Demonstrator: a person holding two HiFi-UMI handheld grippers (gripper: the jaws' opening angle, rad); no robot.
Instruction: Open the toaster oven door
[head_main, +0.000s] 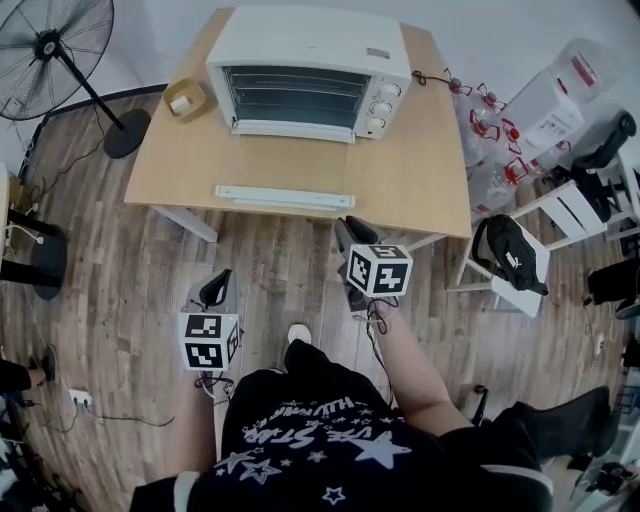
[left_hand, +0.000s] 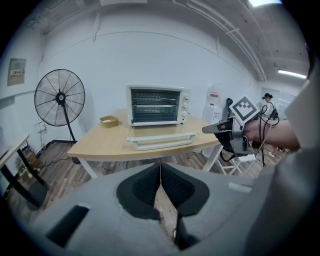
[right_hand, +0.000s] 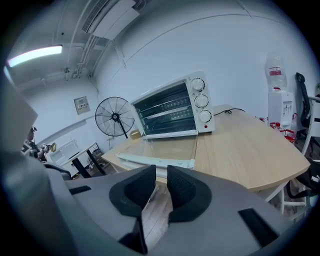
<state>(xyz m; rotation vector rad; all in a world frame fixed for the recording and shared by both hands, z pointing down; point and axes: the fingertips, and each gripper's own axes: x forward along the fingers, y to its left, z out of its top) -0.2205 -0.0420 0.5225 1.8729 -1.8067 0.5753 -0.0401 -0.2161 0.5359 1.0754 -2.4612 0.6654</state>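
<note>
Toaster oven (head_main: 310, 70): back of table (head_main: 430, 180), glass door (right_hand: 167, 147) already flat, handle (head_main: 285, 197) at front edge. Left gripper (left_hand: 160, 172): jaws together, empty. Right gripper (right_hand: 160, 182): narrowly parted, empty. Judged: hold both clear of handle

The left tool (head_main: 217, 285) has its jaws closed together, empty. The right tool (head_main: 352, 232) has its jaws slightly parted, empty, on an outstretched forearm (head_main: 410, 365).

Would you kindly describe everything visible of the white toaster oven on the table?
The boxy white metal toaster oven stands at the far side of the light wooden table. Three round knobs run down its right side; wire racks show inside. Its glass door is folded down flat, white handle toward the person. Nothing grips it.
</note>
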